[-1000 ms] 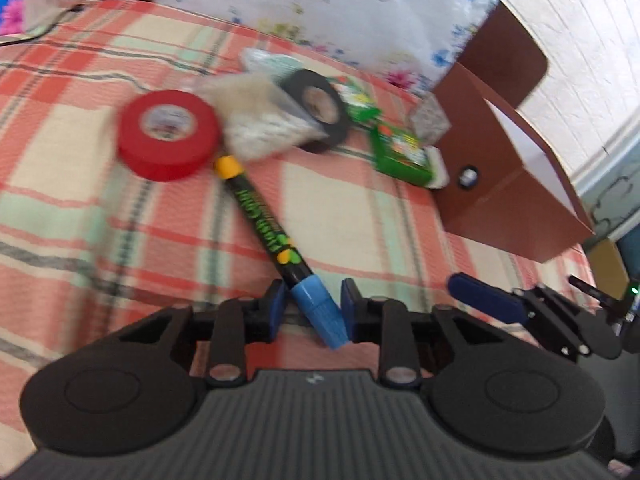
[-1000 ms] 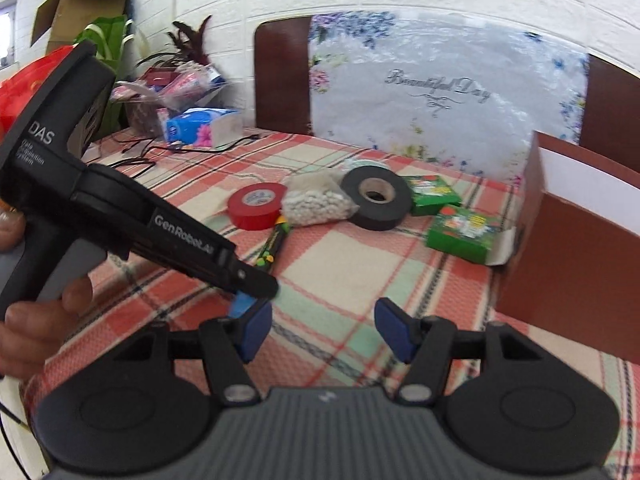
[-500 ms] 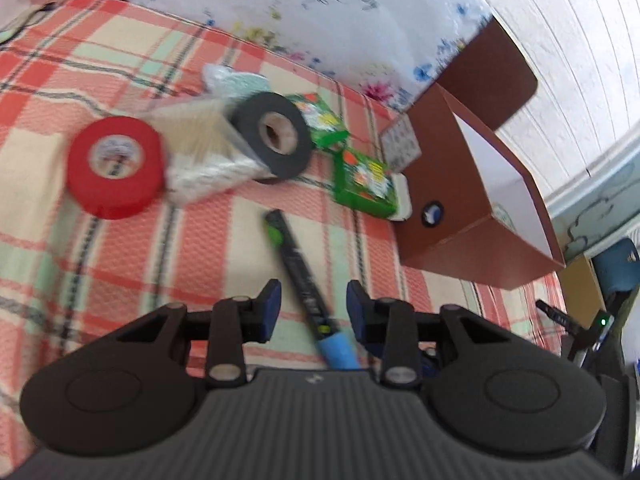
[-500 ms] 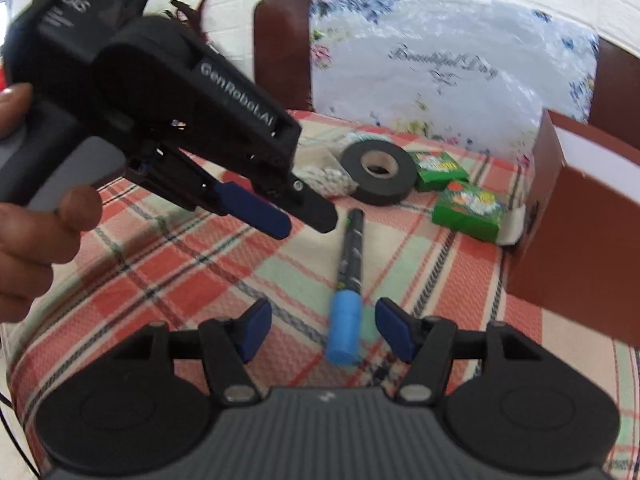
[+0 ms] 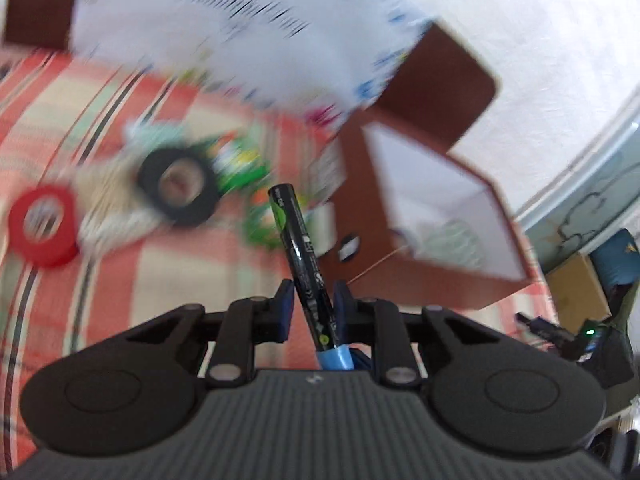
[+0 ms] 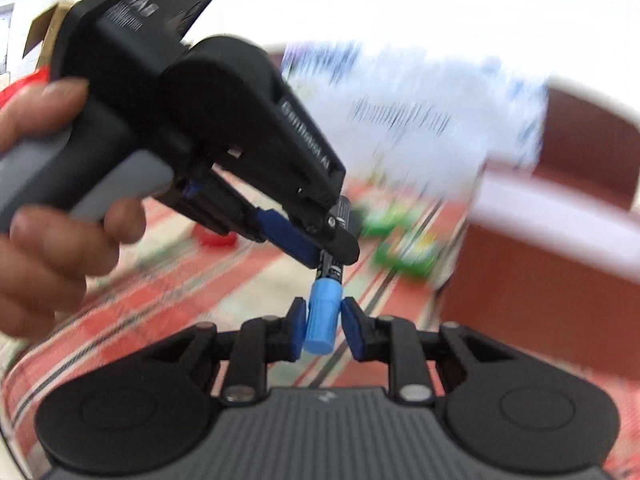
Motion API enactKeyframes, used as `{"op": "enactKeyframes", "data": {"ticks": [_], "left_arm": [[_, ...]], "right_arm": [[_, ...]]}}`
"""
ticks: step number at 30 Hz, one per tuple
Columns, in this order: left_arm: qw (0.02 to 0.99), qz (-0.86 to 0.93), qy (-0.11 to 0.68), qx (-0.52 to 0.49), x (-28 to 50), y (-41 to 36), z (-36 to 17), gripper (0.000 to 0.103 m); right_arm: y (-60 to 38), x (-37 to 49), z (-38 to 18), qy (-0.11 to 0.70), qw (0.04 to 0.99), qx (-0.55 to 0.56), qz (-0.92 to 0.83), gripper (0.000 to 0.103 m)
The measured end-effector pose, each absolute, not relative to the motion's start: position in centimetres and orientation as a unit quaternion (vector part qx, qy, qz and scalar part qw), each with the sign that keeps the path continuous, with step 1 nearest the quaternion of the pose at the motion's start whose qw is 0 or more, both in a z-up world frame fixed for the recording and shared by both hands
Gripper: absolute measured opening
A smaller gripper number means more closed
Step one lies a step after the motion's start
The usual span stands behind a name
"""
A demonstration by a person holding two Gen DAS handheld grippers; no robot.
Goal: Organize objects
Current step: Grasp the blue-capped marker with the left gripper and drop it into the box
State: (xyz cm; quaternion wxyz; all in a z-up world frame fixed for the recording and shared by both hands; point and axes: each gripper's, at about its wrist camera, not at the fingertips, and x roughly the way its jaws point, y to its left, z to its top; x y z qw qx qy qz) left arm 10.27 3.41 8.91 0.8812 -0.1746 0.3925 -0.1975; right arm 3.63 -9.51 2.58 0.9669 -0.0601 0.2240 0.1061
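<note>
Marker [image 5: 301,256], lifted off the bench: my left tool [image 5: 311,309] pinches its barrel while my right tool [image 6: 321,322] brackets the blue cap [image 6: 322,316], probably for handover toward the brown box [image 5: 432,216].

We count two tape rolls, one red [image 5: 42,226] and one black [image 5: 178,186]; two green packets [image 5: 240,168]; one marker [image 5: 302,260]; one brown box [image 5: 424,216]; one bag of white pellets [image 5: 108,200].
</note>
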Motion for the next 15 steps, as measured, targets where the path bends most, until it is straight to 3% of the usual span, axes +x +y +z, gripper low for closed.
{"op": "enactKeyframes", "data": {"ticks": [7, 15], "left_arm": [[0.897, -0.272, 0.338, -0.089, 15.1, -6.7, 14.1, 0.021], [0.878, -0.269, 0.392, -0.059, 21.9, -12.2, 9.9, 0.02]], "right_arm": [[-17.4, 5.3, 6.7, 0.156, 0.987, -0.034, 0.011, 0.021], [-25.0, 11.5, 4.6, 0.246, 0.968, 0.05, -0.013, 0.022]]}}
